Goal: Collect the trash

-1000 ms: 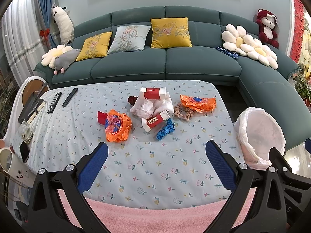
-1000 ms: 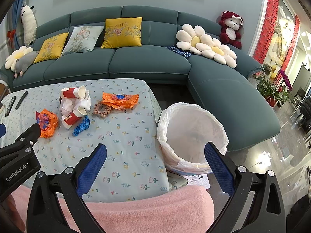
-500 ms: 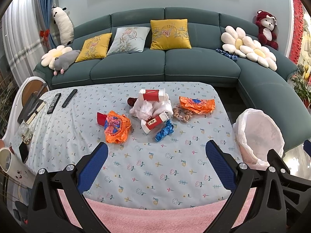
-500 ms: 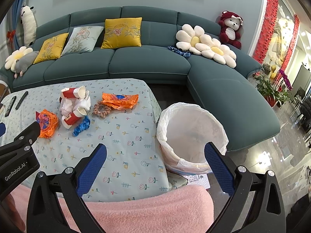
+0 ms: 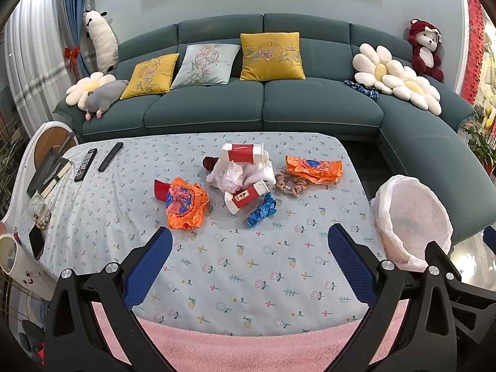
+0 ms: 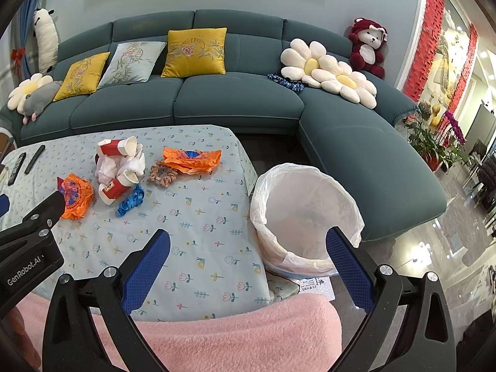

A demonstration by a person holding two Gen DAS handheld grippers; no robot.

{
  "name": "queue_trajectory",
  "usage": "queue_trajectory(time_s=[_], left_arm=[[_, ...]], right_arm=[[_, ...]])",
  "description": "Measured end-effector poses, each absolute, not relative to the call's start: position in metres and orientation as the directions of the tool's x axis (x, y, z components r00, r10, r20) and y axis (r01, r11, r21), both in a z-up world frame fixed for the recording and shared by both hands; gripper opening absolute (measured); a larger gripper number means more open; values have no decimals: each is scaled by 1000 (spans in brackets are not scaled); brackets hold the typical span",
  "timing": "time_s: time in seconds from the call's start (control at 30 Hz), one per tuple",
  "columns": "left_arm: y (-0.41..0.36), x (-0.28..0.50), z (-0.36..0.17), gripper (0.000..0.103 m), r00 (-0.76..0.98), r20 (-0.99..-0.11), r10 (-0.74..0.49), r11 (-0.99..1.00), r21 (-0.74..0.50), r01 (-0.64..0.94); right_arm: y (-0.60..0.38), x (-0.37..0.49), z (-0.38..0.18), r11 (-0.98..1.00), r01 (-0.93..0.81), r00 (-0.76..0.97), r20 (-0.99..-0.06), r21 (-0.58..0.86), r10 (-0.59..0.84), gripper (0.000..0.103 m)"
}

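Observation:
Trash lies mid-table on a floral cloth: an orange wrapper (image 5: 185, 206), red-and-white paper cups (image 5: 245, 194) with crumpled white tissue (image 5: 231, 175), a blue wrapper (image 5: 261, 213), a brown ring-shaped piece (image 5: 290, 183) and a second orange wrapper (image 5: 313, 167). A bin lined with a white bag (image 6: 305, 214) stands on the floor off the table's right edge. My left gripper (image 5: 249, 241) hangs open over the near cloth, short of the trash. My right gripper (image 6: 248, 245) is open too, above the table's right edge beside the bin. Both hold nothing.
Two remotes (image 5: 93, 161), a phone (image 5: 36, 241) and a white mug (image 5: 12, 255) sit along the table's left side. A teal sofa (image 5: 263, 108) with cushions wraps the back and right. A pink fleece (image 6: 235, 334) covers the near edge.
Both views have shifted only slightly; the trash pile sits a touch lower in the left wrist view. Nothing was taken hold of or moved.

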State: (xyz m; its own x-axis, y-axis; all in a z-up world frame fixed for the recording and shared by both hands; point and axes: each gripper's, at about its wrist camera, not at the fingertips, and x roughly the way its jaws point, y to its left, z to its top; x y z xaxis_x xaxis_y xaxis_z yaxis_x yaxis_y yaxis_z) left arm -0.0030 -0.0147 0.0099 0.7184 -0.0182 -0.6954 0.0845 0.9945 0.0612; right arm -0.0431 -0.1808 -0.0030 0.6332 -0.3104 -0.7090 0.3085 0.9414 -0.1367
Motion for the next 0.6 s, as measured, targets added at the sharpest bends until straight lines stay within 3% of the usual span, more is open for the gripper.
queue_trajectory(time_s=[0.6], left_arm=[[-19, -1, 10, 96, 720, -693, -25, 994, 57, 90]], right_arm=[[-181, -43, -2, 941, 308, 634, -708, -138, -311, 96]])
